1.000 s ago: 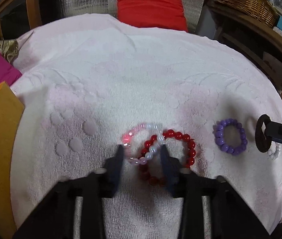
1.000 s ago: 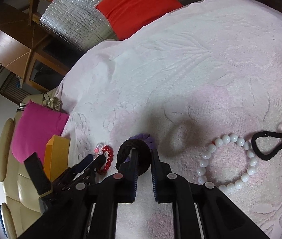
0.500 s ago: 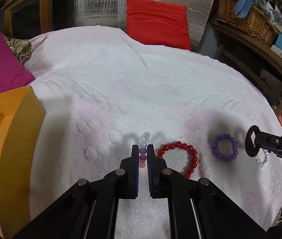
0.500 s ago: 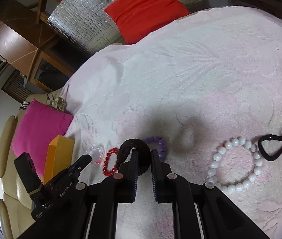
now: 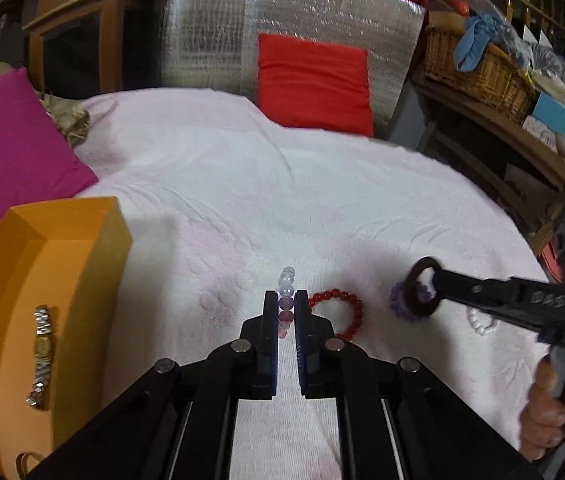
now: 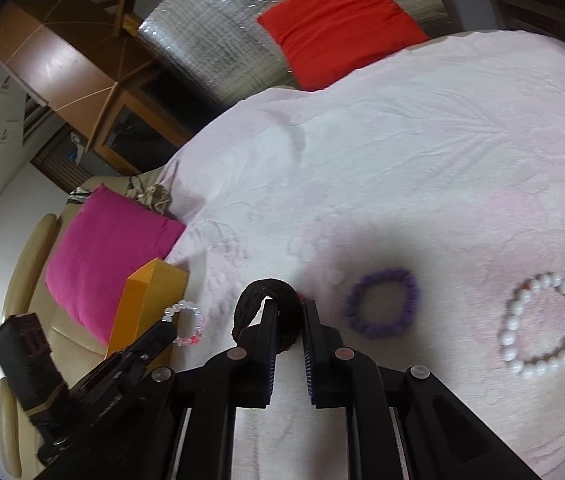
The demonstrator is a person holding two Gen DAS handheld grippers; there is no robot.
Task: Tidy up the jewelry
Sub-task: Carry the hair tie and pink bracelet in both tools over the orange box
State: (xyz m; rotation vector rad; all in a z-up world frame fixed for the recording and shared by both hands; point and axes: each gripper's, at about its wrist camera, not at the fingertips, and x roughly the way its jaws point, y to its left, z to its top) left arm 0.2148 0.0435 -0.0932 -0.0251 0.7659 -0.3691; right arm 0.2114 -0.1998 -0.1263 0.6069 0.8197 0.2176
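Two hand-held grippers [image 5: 286,306] [image 6: 286,312] each clamp one bracelet [image 5: 286,292] [image 6: 278,304].

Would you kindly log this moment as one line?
left gripper: shut on pink-clear bracelet | right gripper: shut on dark ring | orange box: holds watch

You're working over a pale pink terry cloth [image 5: 222,184] with a raised embossed pattern, matt and slightly rough. Your grippers are matt black plastic with bare metal pins; the pink bead bracelet [image 5: 286,300] looks glossy and translucent, the dark ring [image 6: 270,312] dull and fibrous. The orange box [image 5: 62,264] reads as smooth matt card, the watch [image 5: 40,356] inside it shiny metal.
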